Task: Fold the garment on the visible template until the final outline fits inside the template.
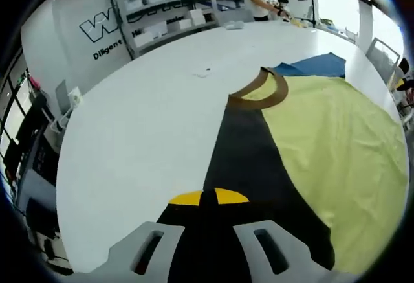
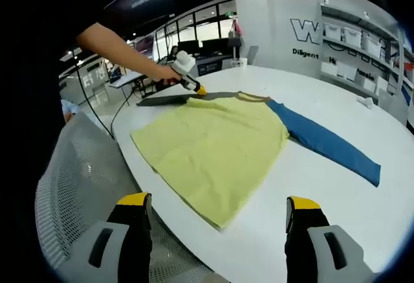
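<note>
1. Left gripper view: the left gripper has its yellow-tipped jaws pressed together on the dark sleeve of the garment, pinching the cloth at the near end. The sleeve runs away from the jaws toward the brown collar; the yellow-green body lies to the right, and a blue sleeve shows beyond the collar.

2. Same view: the white table is bare to the left. No template outline can be made out.

3. Right gripper view: the right gripper hangs with its jaws wide apart, holding nothing, above the near table edge. The garment lies flat mid-table, blue sleeve stretched out to the right. The left gripper, held in a person's hand, grips the dark sleeve at the far left.

4. Judgement: the sleeve fold is in hand. It would best be carried low across the body, laid flat without dragging the collar, and released only once the cloth is settled.

5. Risk: lifting high may shift the whole garment toward the near edge.
</note>
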`<state>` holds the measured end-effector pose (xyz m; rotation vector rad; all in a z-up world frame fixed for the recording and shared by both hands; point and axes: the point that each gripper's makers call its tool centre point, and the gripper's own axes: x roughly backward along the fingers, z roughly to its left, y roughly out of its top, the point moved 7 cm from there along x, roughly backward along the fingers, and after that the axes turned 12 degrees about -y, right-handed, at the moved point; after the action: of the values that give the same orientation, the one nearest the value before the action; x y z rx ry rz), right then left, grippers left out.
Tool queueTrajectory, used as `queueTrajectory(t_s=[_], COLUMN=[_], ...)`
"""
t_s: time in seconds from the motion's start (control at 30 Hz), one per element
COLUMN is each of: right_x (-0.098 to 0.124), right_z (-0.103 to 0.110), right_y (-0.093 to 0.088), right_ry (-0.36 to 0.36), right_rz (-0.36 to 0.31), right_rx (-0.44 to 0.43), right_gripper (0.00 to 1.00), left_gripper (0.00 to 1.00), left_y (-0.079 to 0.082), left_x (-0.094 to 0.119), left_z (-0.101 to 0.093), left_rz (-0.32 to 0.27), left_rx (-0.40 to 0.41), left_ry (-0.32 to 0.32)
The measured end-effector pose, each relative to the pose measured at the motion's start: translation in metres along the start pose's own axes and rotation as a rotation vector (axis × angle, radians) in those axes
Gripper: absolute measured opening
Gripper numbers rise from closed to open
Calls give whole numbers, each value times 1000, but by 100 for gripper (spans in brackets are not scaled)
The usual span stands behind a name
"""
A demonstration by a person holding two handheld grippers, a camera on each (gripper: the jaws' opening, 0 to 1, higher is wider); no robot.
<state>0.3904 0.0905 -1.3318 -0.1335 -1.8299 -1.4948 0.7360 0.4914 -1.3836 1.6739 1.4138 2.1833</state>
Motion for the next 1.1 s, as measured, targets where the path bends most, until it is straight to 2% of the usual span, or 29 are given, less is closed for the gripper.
queueTrajectory(t_s=[0.23, 0.3, 0.63, 0.97, 1.1], right_x=[-1, -3, -6, -6, -7], right_z=[-2, -2, 0, -3, -4], right_y=[1, 2, 4, 3, 4], right_ry=[-8, -9, -2, -7, -5], right_rz=[1, -1, 6, 17, 14], right_rx=[-13, -16, -17, -19, -20], right_gripper=[83, 83, 83, 83, 83], left_gripper=[0, 0, 0, 0, 2], left_y=[2, 4, 12, 20, 19], left_x=[-1, -2, -8, -16, -12], left_z=[4, 7, 19, 30, 26], left_rz=[21, 38, 58, 77, 55], left_rx=[-40, -81, -121, -226, -190], left_ry=[3, 7, 27, 45, 45])
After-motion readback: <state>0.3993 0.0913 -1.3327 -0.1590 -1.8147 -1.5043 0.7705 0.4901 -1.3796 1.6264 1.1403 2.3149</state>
